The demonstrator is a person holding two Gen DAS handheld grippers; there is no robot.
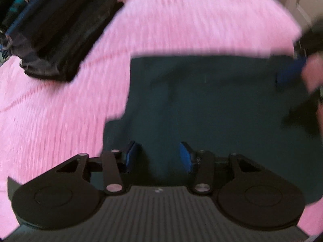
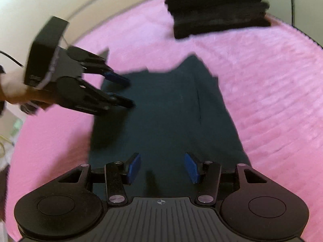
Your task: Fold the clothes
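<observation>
A dark teal garment lies folded flat on a pink fuzzy cover. My left gripper hovers over the garment's near edge. Its blue pads stand apart with nothing pinched between them. In the right wrist view the same garment stretches away from my right gripper. That gripper is open just above the cloth. The left gripper reaches in from the left there, fingers spread over the garment's left edge. A blurred blue pad of the right gripper shows at the right of the left wrist view.
A stack of dark folded clothes sits on the pink cover beyond the garment, and shows as the stack at upper left. Pale floor lies past the cover's edge. A hand and sleeve hold the left gripper.
</observation>
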